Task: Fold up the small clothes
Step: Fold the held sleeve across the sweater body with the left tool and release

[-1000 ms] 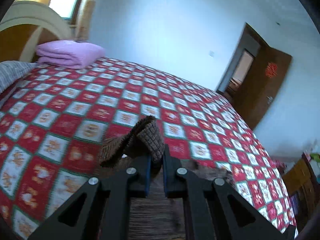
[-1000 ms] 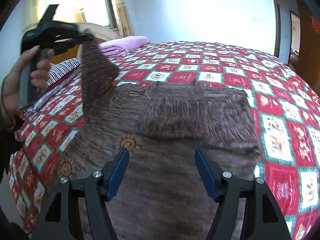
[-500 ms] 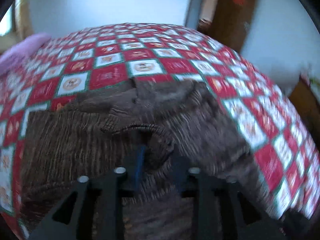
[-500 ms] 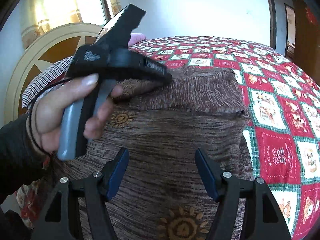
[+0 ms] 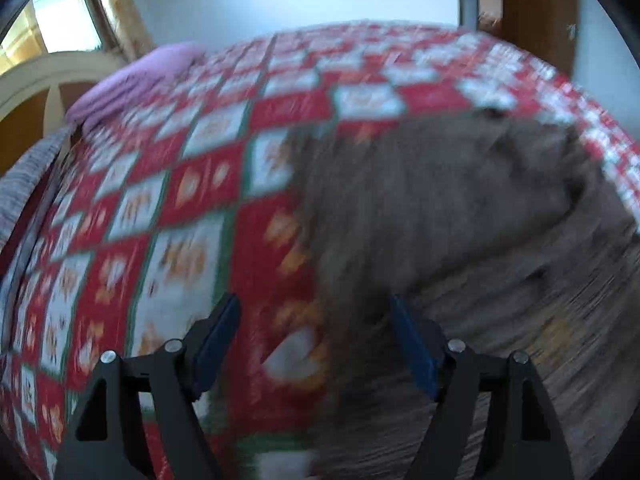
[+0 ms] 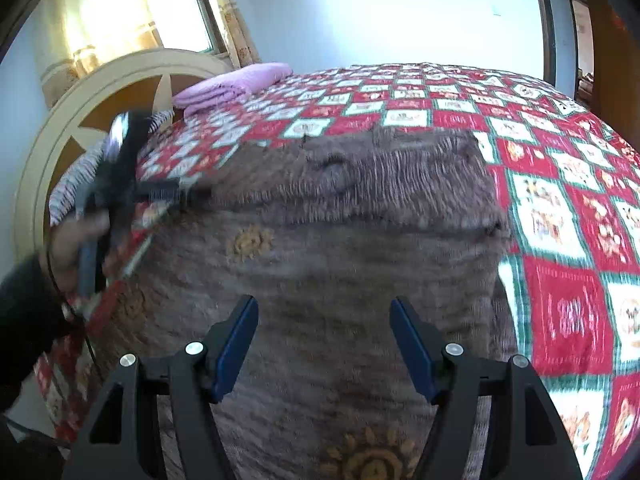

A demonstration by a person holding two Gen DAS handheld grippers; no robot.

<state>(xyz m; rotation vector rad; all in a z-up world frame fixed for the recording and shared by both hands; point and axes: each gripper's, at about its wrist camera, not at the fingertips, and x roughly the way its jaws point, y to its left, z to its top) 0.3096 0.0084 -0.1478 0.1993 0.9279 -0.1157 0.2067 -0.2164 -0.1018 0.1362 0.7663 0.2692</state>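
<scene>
On bed with red, white and green checked patchwork quilt (image 6: 560,308): brown ribbed knit garment with orange sunflower motifs (image 6: 328,280), lying spread flat, filling the middle of the right wrist view; far end doubled over into a thicker band (image 6: 384,184) running across the cloth, its near edge showing as a dark crease.

Left claw (image 5: 316,344), black frame with blue pads: jaws opening, standing wide apart, nothing pressing between the pads; hovering over the garment's left edge, quilt under the left finger, brown knit (image 5: 460,208) under the right one. Picture heavily blurred, contact with the cloth impossible to tell. Same claw appearing blurred at the left of the right wrist view, carried by a hand (image 6: 76,240) in a dark sleeve.

Right claw (image 6: 324,344), black frame with blue pads: jaws standing apart, gripping nothing, hanging over the near part of the garment.

Beyond, at the head of the bed: folded lilac blanket (image 6: 236,84), striped grey pillow (image 5: 28,184), cream and brown wooden headboard (image 6: 120,80), curtained window (image 6: 176,12).
</scene>
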